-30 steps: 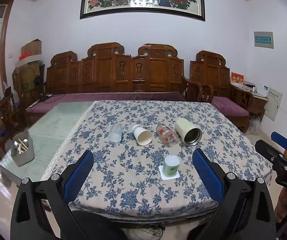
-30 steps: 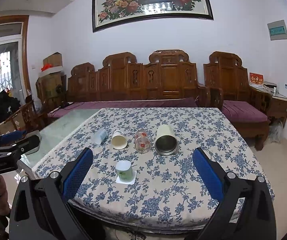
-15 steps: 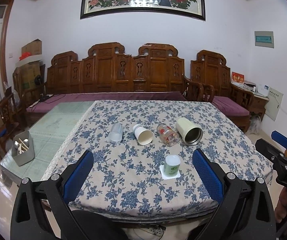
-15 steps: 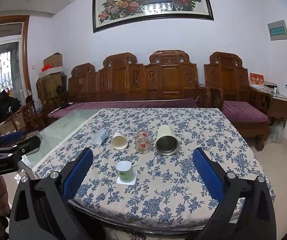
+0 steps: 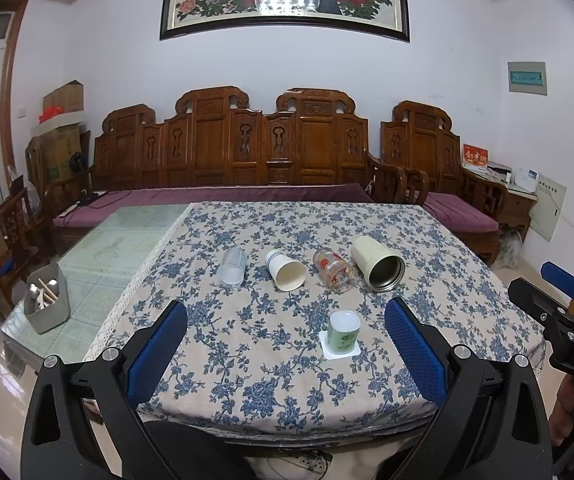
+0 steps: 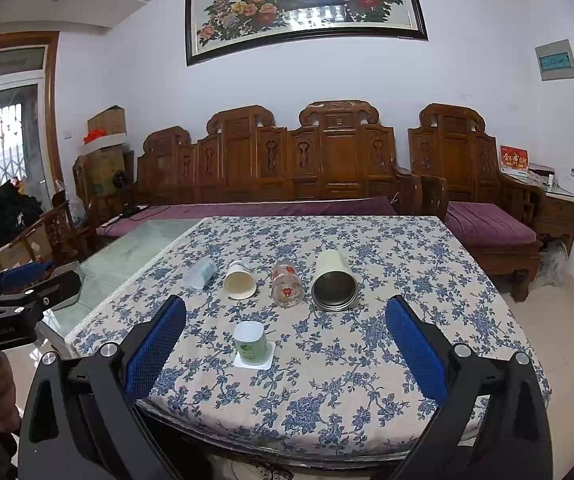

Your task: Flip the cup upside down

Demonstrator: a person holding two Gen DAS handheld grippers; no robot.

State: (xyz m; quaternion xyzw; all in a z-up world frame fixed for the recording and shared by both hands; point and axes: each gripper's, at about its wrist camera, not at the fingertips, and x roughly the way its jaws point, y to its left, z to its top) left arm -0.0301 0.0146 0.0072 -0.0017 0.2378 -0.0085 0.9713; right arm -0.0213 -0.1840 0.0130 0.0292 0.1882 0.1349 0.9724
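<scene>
Several cups lie on their sides in a row on the floral tablecloth (image 5: 247, 360): a clear plastic cup (image 5: 232, 266), a white paper cup (image 5: 285, 269), a glass with red print (image 5: 334, 271) and a cream metal tumbler (image 5: 377, 263). They also show in the right wrist view: the plastic cup (image 6: 199, 273), paper cup (image 6: 239, 281), glass (image 6: 286, 284), tumbler (image 6: 334, 282). A small green-and-white cup (image 5: 343, 333) (image 6: 250, 340) stands mouth-down on a white square. My left gripper (image 5: 285, 354) and right gripper (image 6: 285, 354) are open and empty, short of the table's near edge.
A grey bin with utensils (image 5: 45, 303) sits on the bare glass tabletop (image 5: 127, 236) to the left. A carved wooden sofa (image 5: 247, 160) stands behind the table. The right gripper appears at the right edge of the left wrist view (image 5: 559, 312).
Both views have drifted very slightly; the cups have not moved and both grippers remain open.
</scene>
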